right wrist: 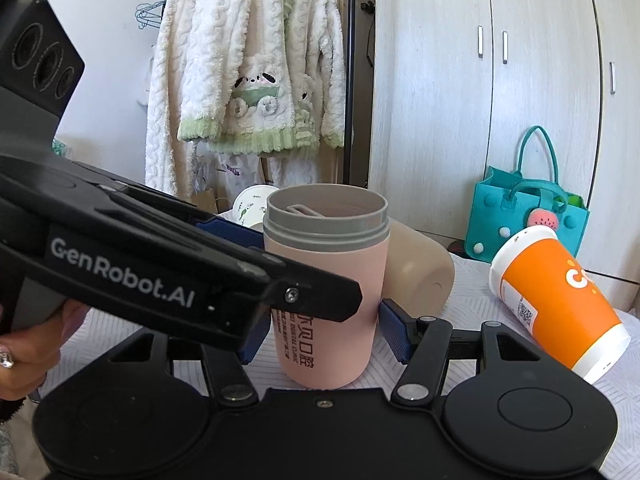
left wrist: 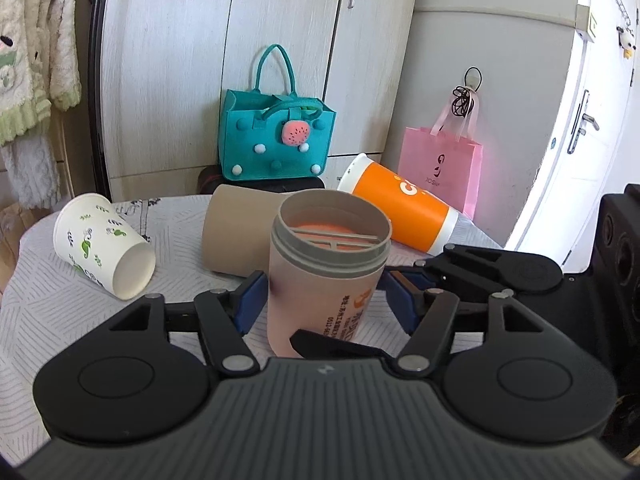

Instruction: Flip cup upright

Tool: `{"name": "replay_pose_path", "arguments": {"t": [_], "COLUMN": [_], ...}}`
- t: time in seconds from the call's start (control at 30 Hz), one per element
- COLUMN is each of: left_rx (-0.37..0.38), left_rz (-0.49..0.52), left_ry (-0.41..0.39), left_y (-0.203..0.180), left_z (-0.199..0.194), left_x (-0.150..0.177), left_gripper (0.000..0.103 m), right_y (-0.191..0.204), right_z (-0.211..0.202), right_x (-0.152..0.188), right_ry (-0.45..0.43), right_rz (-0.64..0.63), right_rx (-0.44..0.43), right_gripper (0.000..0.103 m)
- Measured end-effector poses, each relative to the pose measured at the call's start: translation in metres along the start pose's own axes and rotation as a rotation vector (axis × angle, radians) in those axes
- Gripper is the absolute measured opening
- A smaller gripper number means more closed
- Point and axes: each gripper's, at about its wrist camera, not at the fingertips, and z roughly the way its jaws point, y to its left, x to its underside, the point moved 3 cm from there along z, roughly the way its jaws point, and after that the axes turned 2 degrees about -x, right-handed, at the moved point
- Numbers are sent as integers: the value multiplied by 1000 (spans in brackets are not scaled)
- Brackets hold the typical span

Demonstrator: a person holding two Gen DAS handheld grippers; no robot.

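A pink cup with a grey threaded rim (left wrist: pixel 326 276) stands upright on the table, mouth up; it also shows in the right wrist view (right wrist: pixel 326 300). My left gripper (left wrist: pixel 326 298) has a blue pad on each side of the cup, about touching it. My right gripper (right wrist: pixel 320 330) also straddles the cup, its right pad (right wrist: pixel 394 332) a little off the wall. The left gripper's body (right wrist: pixel 120 268) crosses in front of the right gripper's left pad.
A white leaf-print paper cup (left wrist: pixel 104 244), a tan cup (left wrist: pixel 236 232) and an orange cup (left wrist: pixel 404 208) lie on their sides on the patterned tablecloth (left wrist: pixel 48 320). Behind stand a teal felt bag (left wrist: pixel 276 140), a pink bag (left wrist: pixel 442 172), cupboards and a hanging robe (right wrist: pixel 248 80).
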Motion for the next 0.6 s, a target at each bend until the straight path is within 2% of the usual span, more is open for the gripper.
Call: {"name": "replay_pose_path", "arguments": {"t": [0.13,0.4,0.6], "left_rx": [-20,-91,-149], "left_rz": [8,-73,-57], "left_ry": [-9,-34,-22], "left_y": [0,14,9], "left_z": [-4,-38,-67], "left_x": [3,15,21], "left_gripper": [73,80,81], "right_y": [-2,-6,-5], "right_z": [-3,-27,-60], "right_x": [-2,9,12], "right_ry": [1,-23,-65], "right_rz": [23,82,128], "right_rx": [21,55,99], "right_gripper": [80,80,80]}}
